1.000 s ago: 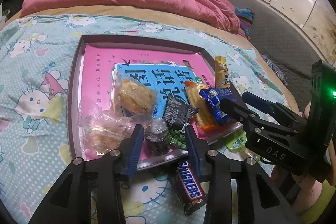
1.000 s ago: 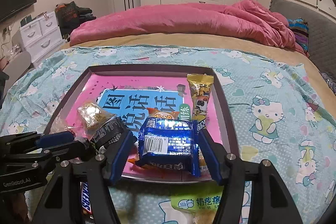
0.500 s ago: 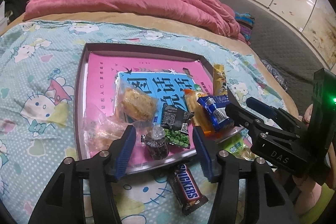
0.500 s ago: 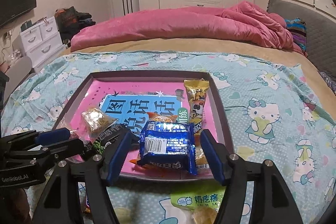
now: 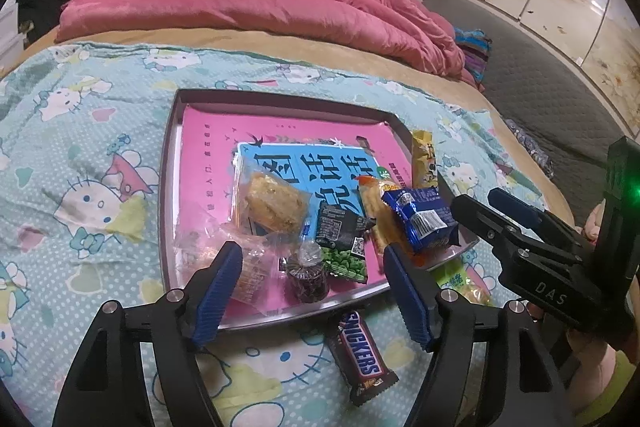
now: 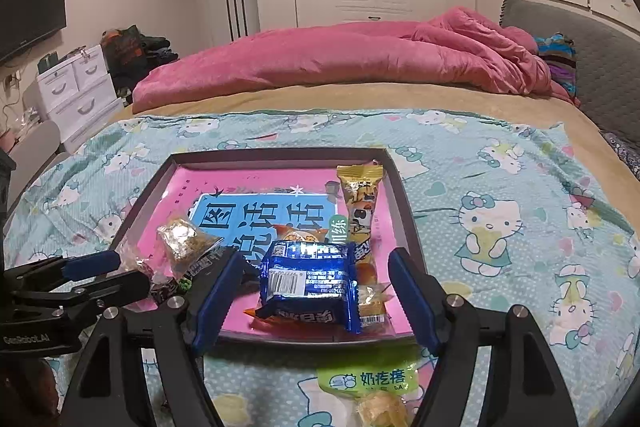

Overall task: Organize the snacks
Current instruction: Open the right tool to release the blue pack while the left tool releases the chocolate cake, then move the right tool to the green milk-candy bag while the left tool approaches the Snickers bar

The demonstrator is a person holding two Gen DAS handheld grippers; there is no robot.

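Note:
A dark tray [image 5: 168, 187] lined with a pink and blue book lies on the bed. It holds several snacks: a clear pack with a yellow cake [image 5: 272, 203], a black pea pack [image 5: 344, 235], a small dark candy [image 5: 306, 275], a blue biscuit pack [image 5: 420, 219] [image 6: 308, 279] and a yellow bar [image 6: 360, 203]. A Snickers bar [image 5: 362, 359] and a green pack [image 6: 368, 379] lie on the sheet in front of the tray. My left gripper [image 5: 312, 291] is open and empty above the tray's near edge. My right gripper [image 6: 312, 299] is open and empty around the blue pack, not touching it.
The tray [image 6: 400, 195] sits on a Hello Kitty sheet [image 6: 500, 219]. A pink duvet [image 6: 340, 55] is piled at the far side of the bed. White drawers [image 6: 76, 87] stand at the left, wardrobes behind.
Both grippers have opened wider and drawn back and up from the tray. The dark candy and the blue pack, earlier between the fingers, now lie free on the tray.

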